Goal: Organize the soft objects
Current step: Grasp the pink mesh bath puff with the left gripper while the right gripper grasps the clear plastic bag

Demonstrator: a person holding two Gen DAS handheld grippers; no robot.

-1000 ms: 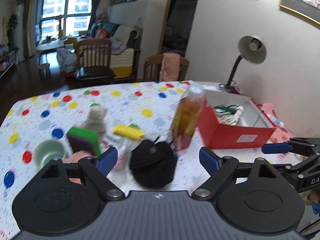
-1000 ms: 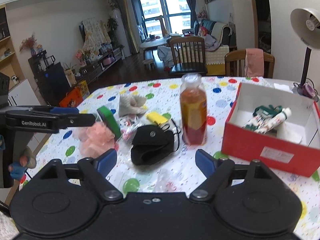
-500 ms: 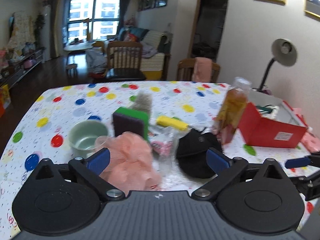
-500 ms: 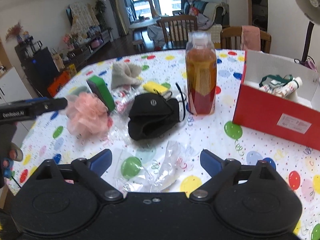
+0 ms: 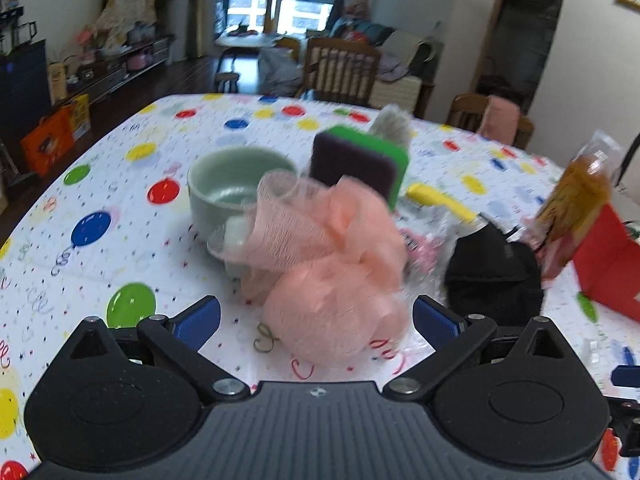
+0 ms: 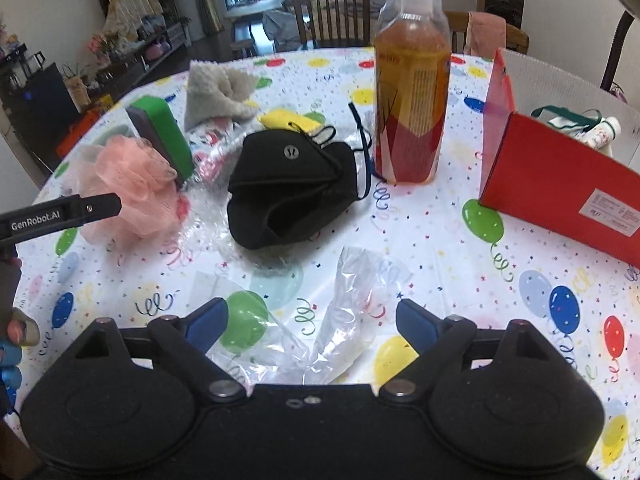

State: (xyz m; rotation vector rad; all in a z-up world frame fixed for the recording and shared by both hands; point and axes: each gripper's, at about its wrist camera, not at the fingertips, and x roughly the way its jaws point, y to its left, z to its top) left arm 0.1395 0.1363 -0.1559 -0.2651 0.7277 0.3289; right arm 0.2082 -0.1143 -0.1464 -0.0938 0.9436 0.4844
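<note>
We hold both grippers tilted down over the worktop (image 6: 440, 240). The left gripper (image 5: 316, 322) has its fingers spread wide, opened further over the last moment, with the pink bath pouf (image 5: 332, 264) lying between the blue pads; we cannot tell whether they touch it. The right gripper (image 6: 312, 320) is also open, its fingers easing in slightly after widening, a crumpled clear plastic bag (image 6: 320, 320) between them, ungripped.

Compared with a second ago, both views sit lower and closer: the pouf, earlier a small patch at the left gripper's edge, now fills its middle.

The pouf is a rounded bunch with no clear long axis, resting beside the green bowl (image 5: 236, 188) and in front of the upright green sponge (image 5: 360, 160). The black mask (image 6: 292, 188) lies flat near the bottle (image 6: 412, 92).
</note>
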